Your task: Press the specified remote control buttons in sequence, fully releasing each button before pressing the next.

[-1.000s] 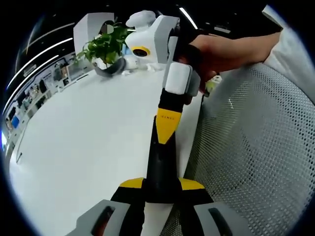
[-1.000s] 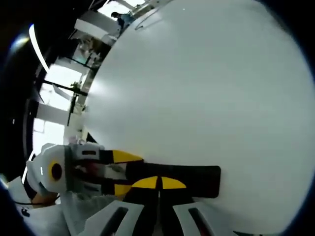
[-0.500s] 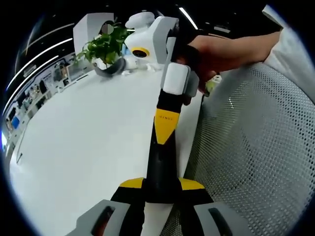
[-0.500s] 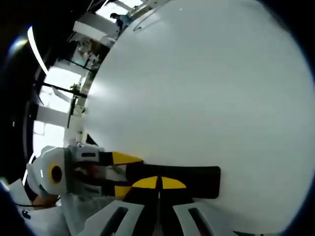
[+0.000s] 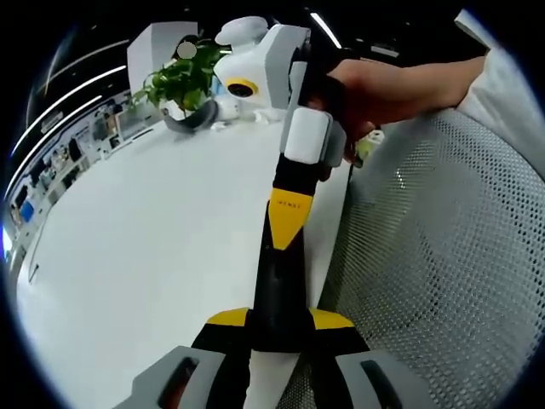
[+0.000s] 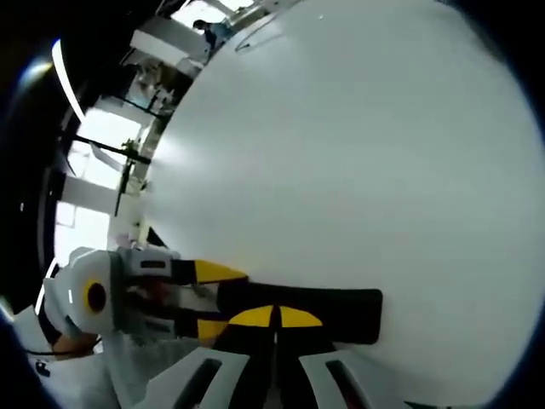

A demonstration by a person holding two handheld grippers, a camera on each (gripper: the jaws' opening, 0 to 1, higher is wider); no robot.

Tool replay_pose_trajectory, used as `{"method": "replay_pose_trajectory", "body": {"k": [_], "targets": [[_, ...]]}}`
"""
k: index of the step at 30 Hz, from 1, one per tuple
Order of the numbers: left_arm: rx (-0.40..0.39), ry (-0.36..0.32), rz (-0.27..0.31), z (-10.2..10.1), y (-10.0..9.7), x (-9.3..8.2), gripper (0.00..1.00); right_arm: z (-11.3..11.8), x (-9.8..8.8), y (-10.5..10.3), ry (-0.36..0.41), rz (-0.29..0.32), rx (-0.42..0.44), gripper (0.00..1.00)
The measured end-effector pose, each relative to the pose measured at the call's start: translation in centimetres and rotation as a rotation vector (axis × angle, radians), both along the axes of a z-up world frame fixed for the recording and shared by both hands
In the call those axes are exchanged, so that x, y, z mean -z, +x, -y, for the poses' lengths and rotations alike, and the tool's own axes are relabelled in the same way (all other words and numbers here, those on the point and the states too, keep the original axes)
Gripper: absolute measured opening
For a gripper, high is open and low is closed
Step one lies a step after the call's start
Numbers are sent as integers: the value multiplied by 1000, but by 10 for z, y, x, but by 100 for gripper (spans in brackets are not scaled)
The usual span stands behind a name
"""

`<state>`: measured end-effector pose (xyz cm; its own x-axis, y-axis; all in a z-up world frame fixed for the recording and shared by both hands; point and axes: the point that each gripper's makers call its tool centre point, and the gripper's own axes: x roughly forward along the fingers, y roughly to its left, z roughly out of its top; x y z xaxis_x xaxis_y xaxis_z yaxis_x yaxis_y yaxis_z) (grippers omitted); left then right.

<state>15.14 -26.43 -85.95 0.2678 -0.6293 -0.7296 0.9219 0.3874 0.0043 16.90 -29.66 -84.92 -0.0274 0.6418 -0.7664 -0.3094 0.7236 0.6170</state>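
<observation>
Black plastic runs up the middle of the left gripper view: the remote [image 5: 277, 281], a long slim bar whose near end is clamped between the yellow-tipped jaws of my left gripper [image 5: 272, 319]. It hangs over the edge of the white table [image 5: 145, 230], with a mesh chair [image 5: 443, 256] beside it. From the top my right gripper [image 5: 288, 223] comes down, gripped by my hand [image 5: 383, 85], its yellow point resting on the remote's face. A potted plant [image 5: 183, 81] stands far back on the table. I cannot make out any buttons from here.

In the right gripper view the remote [image 6: 341, 311] lies crosswise just above my right gripper [image 6: 274, 317], whose two yellow tips are closed together with nothing between them, used as one blunt point. My left gripper [image 6: 213, 300] enters from the left, its jaws pinched on the remote's end. The bare table [image 6: 341, 153] spreads behind.

The risks, as I judge them: the remote is held by one end only, so a firm push could lever it downward or twist it in the left jaws, and the point would slide onto a neighbouring button. The closed tips are also broad, so they might catch two buttons at once. And if I lift too little, the button may not fully release before the next press.
</observation>
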Motion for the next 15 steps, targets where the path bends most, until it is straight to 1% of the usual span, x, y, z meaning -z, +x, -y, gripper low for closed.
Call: {"method": "replay_pose_trajectory", "body": {"k": [3, 4, 5, 8, 12, 15], "targets": [[-1, -1, -1, 0, 0, 0, 24, 3, 1, -3, -15, -53, 15, 0], [-1, -1, -1, 0, 0, 0, 24, 4, 1, -2, -14, -58, 23, 0], [-2, -2, -2, 0, 0, 0, 24, 5, 0, -3, -15, -76, 33, 0], [-4, -3, -4, 0, 0, 0, 24, 6, -2, -4, -8, -96, 44, 0], [-4, -3, -5, 0, 0, 0, 24, 8, 1, -9, -25, -129, 37, 0], [-4, -4, -4, 0, 0, 0, 24, 7, 1, -10, -34, -121, 27, 0]]}}
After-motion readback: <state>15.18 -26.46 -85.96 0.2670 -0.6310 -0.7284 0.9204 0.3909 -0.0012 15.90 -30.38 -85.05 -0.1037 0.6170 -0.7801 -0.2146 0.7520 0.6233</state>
